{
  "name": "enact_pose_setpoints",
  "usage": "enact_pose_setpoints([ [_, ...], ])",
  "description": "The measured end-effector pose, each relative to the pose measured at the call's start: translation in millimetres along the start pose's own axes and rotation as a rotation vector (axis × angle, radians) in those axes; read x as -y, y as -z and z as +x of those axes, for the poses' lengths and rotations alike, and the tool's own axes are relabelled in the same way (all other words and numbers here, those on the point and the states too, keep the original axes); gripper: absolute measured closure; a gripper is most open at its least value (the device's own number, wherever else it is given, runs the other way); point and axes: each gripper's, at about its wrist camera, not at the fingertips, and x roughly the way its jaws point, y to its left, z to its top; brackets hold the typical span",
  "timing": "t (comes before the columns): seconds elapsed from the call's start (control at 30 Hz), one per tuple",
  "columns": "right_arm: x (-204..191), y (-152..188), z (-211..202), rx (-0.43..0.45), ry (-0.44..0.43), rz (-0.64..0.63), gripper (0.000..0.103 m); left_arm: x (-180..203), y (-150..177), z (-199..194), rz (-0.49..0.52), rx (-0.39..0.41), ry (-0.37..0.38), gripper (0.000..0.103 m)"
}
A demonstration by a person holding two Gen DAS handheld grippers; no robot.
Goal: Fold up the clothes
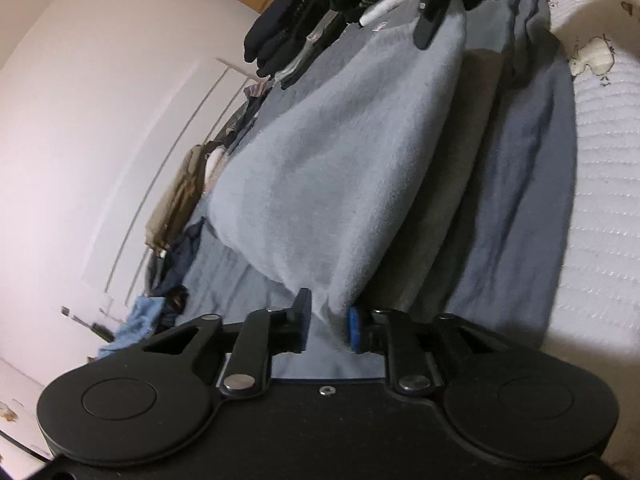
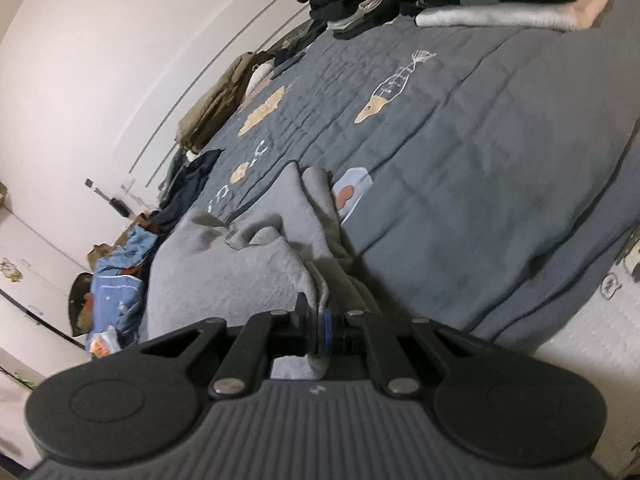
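Left hand-held gripper [image 1: 330, 326] apparently pinches the grey fleece [image 1: 340, 168]; only right view shows fish embroidery [image 2: 394, 86].

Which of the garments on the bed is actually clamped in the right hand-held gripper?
The pale grey fleece garment, its edge pinched in the right hand-held gripper. The blue denim piece and the olive jacket lie untouched by the wall.

A pale blue-grey fleece garment [image 1: 340, 168] hangs stretched in the left wrist view, running from a gathered corner at six o'clock up to its far edge at twelve o'clock. Its fabric is soft and fuzzy, draped in one broad smooth panel. In the right wrist view the same garment [image 2: 224, 264] lies rumpled on the bed at about seven o'clock, with a narrow folded strip reaching up toward the centre.
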Motion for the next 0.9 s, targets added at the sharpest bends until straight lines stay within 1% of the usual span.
enact_pose_setpoints([
  [0.03, 1.8, -0.8, 1.1, -0.001, 0.007, 0.007, 0.097, 6.2, 0.3, 1.9, 0.028, 0.002, -0.016, 0.068],
  [0.07, 3.1, -1.0, 2.2, -0.002, 0.012, 0.006, 0.097, 7.8, 0.7, 3.7, 0.035, 0.002, -0.016, 0.065],
  [0.1, 4.5, -1.1, 3.3, -0.004, 0.018, 0.006, 0.097, 7.8, 1.3, 5.4, 0.033, 0.002, -0.011, 0.065],
  [0.13, 4.9, -0.3, 4.9, -0.006, 0.026, -0.002, 0.097, 7.7, 1.9, 7.2, 0.032, 0.002, -0.006, 0.066],
  [0.17, 5.3, 0.5, 6.6, -0.009, 0.034, -0.01, 0.097, 7.7, 2.5, 8.9, 0.03, 0.002, -0.001, 0.076],
  [0.2, 5.4, 1.9, 8.3, -0.013, 0.041, -0.016, 0.097, 7.4, 2.8, 9.4, 0.031, -0.001, 0.017, 0.082],
  [0.27, 5.6, 3.9, 11.2, -0.021, 0.051, -0.026, 0.097, 9.0, 3.7, 8.3, 0.06, -0.006, 0.031, 0.09],
  [0.4, 4.3, 4.1, 10.4, -0.022, 0.05, -0.034, 0.097, -3.0, 6.4, -0.7, 0.047, -0.018, 0.045, 0.095],
  [0.47, 2.4, 4.9, 8.5, -0.032, 0.035, -0.03, 0.097, -9.4, 8.0, -8.2, 0.044, -0.017, 0.044, 0.096],
  [0.53, -0.1, 7.2, 2.5, -0.023, 0.014, -0.025, 0.097, -13.3, 9.7, -15.1, 0.048, -0.013, 0.036, 0.096],
  [0.67, -7.6, 10.8, -8.7, -0.03, -0.023, -0.021, 0.097, -26.3, 9.1, -31.0, 0.033, -0.026, 0.076, 0.097],
  [0.73, -11.8, 11.9, -14.7, -0.033, -0.033, -0.033, 0.097, -30.3, 12.3, -46.0, 0.039, -0.021, 0.092, 0.098],
  [0.8, -13.2, 12.2, -17.3, -0.03, -0.028, -0.041, 0.097, -33.4, 16.6, -48.5, 0.034, -0.025, 0.06, 0.102],
  [0.83, -13.8, 12.3, -18.5, -0.028, -0.025, -0.045, 0.097, -35.0, 18.6, -48.7, 0.031, -0.028, 0.042, 0.102],
  [0.9, -13.2, 11.1, -17.3, -0.024, -0.012, -0.049, 0.097, -40.4, 23.3, -46.8, -0.039, -0.012, 0.052, 0.101],
])
